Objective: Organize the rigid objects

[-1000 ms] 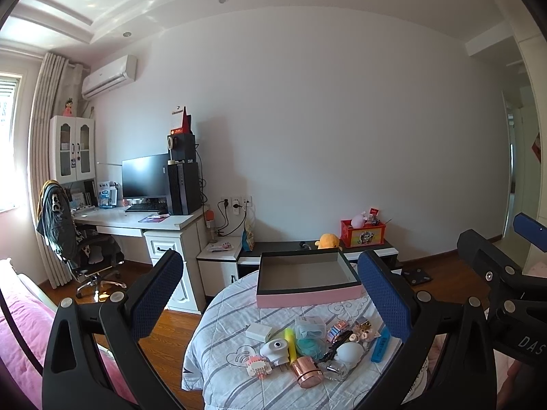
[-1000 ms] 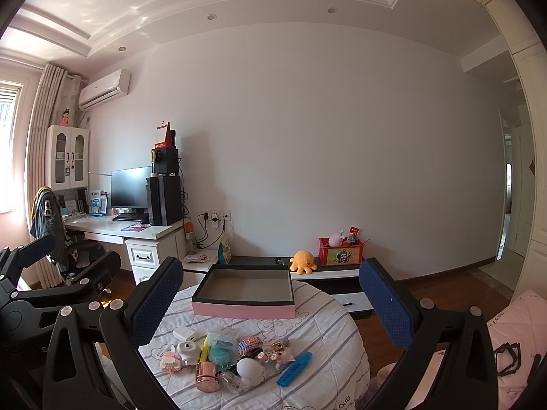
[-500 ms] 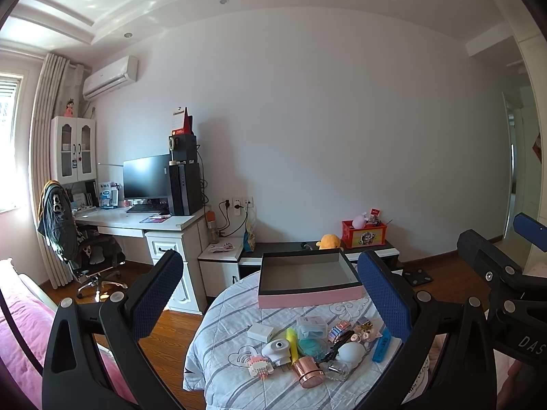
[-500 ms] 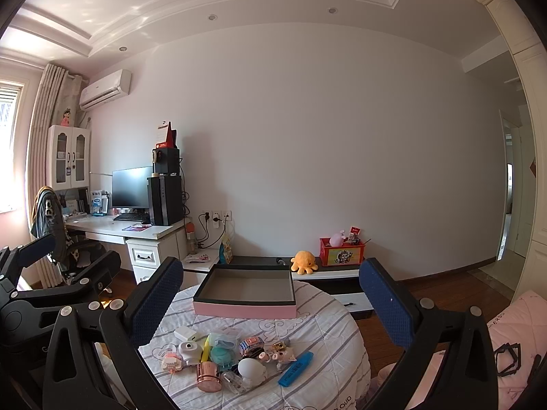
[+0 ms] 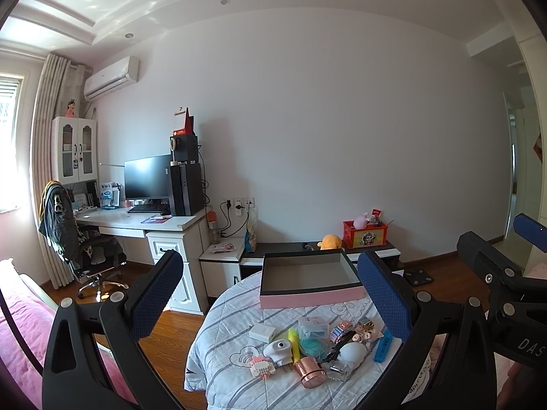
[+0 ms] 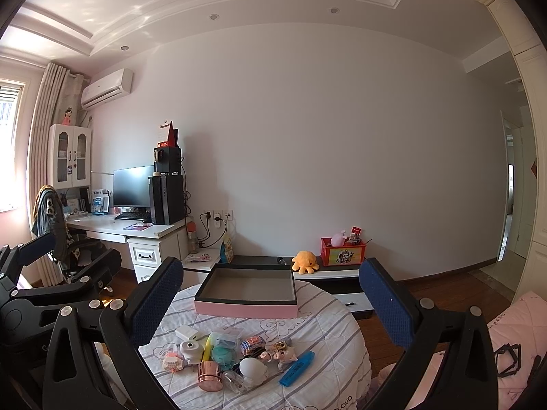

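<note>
1. Left gripper [image 5: 270,294]: jaws spread wide, nothing between the pads. It is held high and back from the round table [image 5: 218,341], a stance that keeps the whole work area in sight.
2. Right gripper [image 6: 270,299]: likewise spread and empty, held well short of the table, alongside the left unit.
3. Task items: a loose cluster lies on the near part of the striped cloth. It includes a rose-gold cylinder [image 6: 209,376], a blue marker [image 6: 296,367], a white egg-shaped piece [image 6: 253,369], a teal round container [image 6: 222,353] and a white adapter block [image 6: 187,333]; several touch or overlap.
4. Destination (judged): the pink-sided tray [image 6: 246,294] stands open and empty at the far edge, placed clear of the cluster.
5. Obstruction: none between grippers and items. Crowding within the cluster may hinder a single-item grasp.
6. Surroundings: desk with monitor [image 5: 147,177] far left; orange plush octopus [image 6: 305,261] behind the tray.
</note>
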A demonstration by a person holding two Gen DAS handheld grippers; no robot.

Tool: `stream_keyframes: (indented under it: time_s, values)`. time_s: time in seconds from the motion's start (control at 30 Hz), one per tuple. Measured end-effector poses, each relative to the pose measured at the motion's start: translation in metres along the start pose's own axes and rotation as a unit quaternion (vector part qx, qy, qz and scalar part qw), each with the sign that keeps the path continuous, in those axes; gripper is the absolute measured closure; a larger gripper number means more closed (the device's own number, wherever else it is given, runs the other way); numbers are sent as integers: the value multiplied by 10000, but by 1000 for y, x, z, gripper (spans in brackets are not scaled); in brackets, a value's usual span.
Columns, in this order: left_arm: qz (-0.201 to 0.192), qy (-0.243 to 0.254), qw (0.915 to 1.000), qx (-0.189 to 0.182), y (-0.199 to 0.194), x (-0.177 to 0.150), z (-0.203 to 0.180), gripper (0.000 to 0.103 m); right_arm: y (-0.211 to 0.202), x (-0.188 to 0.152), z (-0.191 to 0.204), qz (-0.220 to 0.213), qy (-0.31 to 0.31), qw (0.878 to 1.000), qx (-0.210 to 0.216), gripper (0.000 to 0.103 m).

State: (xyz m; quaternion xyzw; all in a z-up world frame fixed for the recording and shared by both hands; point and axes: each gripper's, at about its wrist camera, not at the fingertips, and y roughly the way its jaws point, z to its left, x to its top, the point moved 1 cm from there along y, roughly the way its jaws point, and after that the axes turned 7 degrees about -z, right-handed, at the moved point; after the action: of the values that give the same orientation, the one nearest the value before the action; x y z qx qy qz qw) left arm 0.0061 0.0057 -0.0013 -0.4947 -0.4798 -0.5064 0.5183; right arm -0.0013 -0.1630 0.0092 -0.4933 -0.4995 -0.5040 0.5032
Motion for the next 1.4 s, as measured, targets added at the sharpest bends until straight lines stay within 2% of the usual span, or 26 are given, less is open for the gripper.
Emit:
stream_keyframes:
  time_s: [1.13, 1.3, 1.4]
  values:
    - [40, 22, 10000, -34, 3, 2, 4, 0, 8, -7, -1, 126, 32, 9999, 15, 0]
    - [196, 84, 9997, -141, 24, -21, 3, 0, 28, -30, -3, 382, -28, 9992, 96, 0]
    - [589, 69, 9978, -293, 47, -46, 1, 0, 49, -55, -4, 674, -91, 9976, 149, 0]
